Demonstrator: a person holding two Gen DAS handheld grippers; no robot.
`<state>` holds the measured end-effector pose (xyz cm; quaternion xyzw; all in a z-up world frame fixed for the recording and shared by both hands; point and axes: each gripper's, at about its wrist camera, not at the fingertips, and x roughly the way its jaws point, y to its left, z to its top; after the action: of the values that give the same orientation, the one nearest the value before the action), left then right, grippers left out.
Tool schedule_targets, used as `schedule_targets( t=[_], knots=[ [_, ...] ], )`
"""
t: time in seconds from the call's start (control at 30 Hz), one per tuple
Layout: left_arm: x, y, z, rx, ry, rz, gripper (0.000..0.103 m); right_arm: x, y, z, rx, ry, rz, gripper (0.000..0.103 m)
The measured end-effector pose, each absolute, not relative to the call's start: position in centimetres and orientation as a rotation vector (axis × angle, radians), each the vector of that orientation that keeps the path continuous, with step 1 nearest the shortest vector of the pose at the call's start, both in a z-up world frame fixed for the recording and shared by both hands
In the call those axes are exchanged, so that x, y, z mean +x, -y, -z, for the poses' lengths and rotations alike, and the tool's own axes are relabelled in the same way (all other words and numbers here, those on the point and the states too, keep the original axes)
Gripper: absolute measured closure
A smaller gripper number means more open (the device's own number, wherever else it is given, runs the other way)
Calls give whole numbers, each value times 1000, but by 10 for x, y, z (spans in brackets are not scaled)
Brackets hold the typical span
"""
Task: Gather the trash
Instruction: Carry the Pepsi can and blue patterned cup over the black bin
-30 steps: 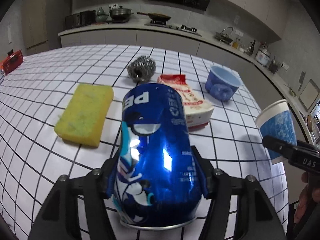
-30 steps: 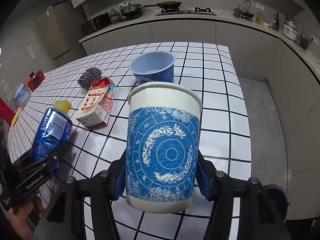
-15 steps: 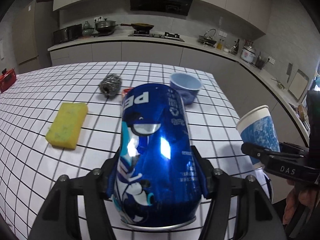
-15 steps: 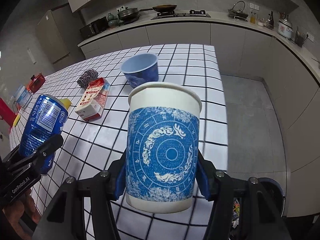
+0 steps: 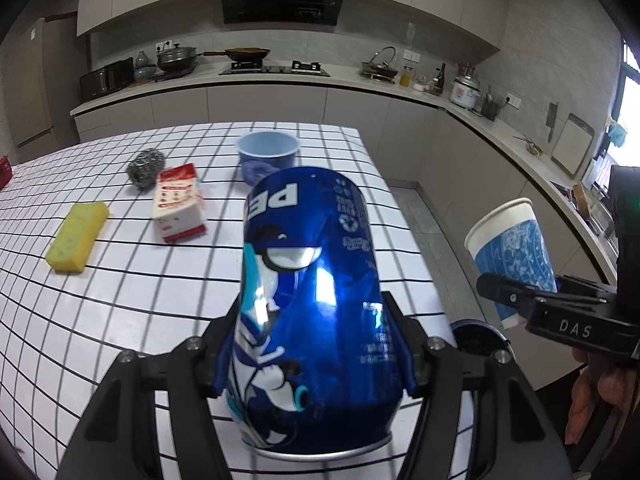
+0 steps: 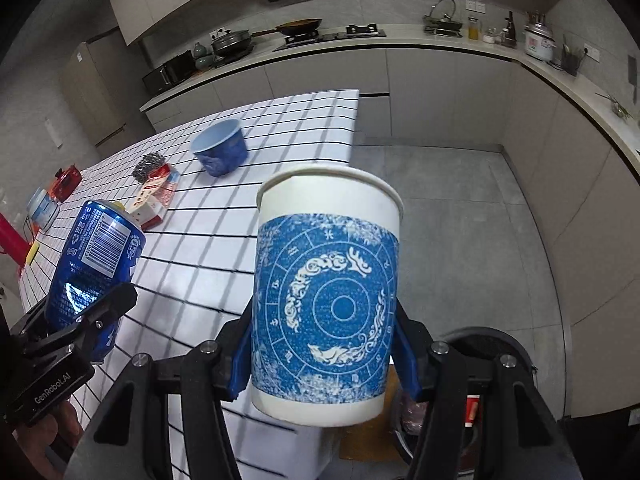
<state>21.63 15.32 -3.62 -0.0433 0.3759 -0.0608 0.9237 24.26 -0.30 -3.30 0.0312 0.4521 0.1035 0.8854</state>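
Note:
My left gripper (image 5: 314, 354) is shut on a blue Pepsi can (image 5: 312, 304), held in the air over the right end of the checked table (image 5: 120, 280). The can also shows in the right wrist view (image 6: 94, 268). My right gripper (image 6: 322, 354) is shut on a white and blue paper cup (image 6: 326, 304), held upright past the table's right edge, above a dark round trash bin (image 6: 488, 344) on the floor. The cup shows in the left wrist view (image 5: 514, 252), with the bin (image 5: 476, 338) below it.
On the table lie a yellow sponge (image 5: 76, 238), a red and white carton (image 5: 180, 208), a steel scourer (image 5: 146, 168) and a blue bowl (image 5: 268, 160). A kitchen counter (image 5: 400, 92) runs along the back and right walls. Grey floor (image 6: 460, 208) lies right of the table.
Both grippers have moved back and to the right with their loads. The cup has gone from over the table to beyond its edge, above the bin.

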Motion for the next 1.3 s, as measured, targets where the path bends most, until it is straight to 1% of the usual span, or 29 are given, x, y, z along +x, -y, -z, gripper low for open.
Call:
schedule_targets(
  t=[0.33,0.73,1.03,1.3],
  knots=[
    [201,-83,34,-67,-771,192,40,212,76,25,75,-932,-167,43],
    [187,0,56,-54,-808,267,40,188,161,42,83,-964,-103,43],
    [182,46,82,-58,-855,286,40,177,211,75,75,-1013,-92,43],
    [178,68,114,-72,-914,275,40,171,227,120,25,-1073,-145,43]
  ],
)
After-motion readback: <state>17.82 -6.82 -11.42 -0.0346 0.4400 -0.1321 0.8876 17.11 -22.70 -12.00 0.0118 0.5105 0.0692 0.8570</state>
